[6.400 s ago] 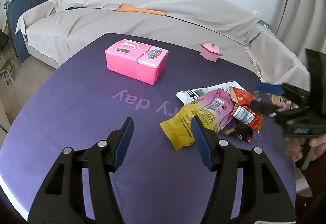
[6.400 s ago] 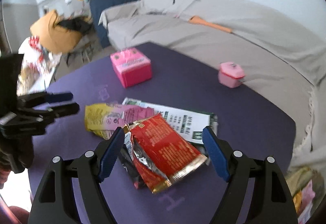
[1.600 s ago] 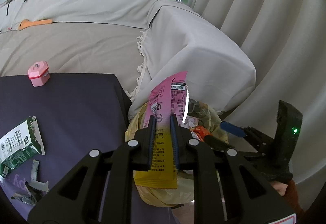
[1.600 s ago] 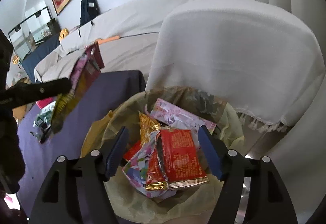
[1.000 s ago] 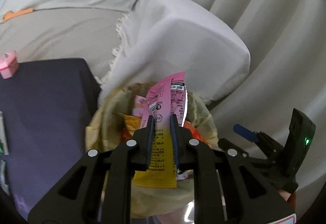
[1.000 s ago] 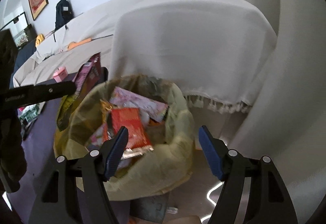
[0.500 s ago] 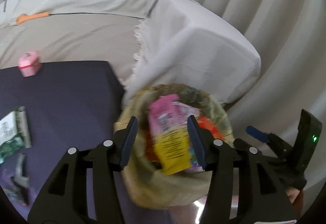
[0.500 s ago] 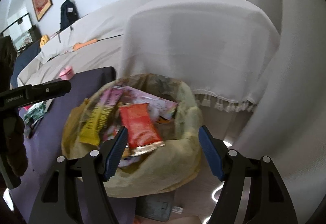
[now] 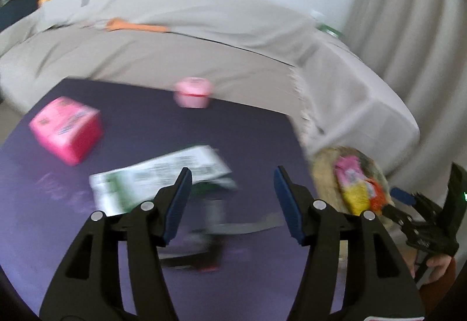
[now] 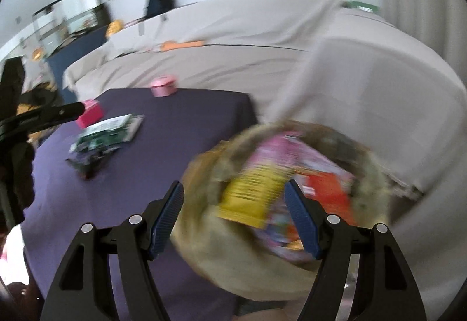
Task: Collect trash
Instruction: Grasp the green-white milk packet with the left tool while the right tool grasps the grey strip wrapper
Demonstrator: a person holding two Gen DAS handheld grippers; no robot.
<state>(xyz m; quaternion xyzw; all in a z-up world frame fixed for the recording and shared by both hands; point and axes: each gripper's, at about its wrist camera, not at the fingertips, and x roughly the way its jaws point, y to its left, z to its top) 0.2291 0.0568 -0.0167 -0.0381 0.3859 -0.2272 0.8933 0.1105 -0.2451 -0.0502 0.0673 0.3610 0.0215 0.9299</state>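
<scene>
- A living room: a sheet-draped sofa (image 9: 181, 38) curves behind a purple table (image 9: 248, 134).
- The left gripper (image 9: 232, 201) hangs empty over it, jaws opening.
- The right gripper (image 10: 233, 217) is spread wide, empty, above the lined trash bin (image 10: 262, 271) at the table's right, holding wrappers including a yellow-and-pink one (image 10: 256, 189).
- Next pickup, I'd judge: the green-and-white packet (image 9: 157, 178) and dark scraps (image 9: 204, 245) nearer.

We see matt cloth draping the sofa (image 9: 163, 58) and a smooth, dull purple table (image 9: 256, 128), glossy foil wrappers (image 10: 254, 189) in a thin crinkled plastic bag (image 10: 233, 262) — and a shiny pink plastic box (image 9: 67, 130).
</scene>
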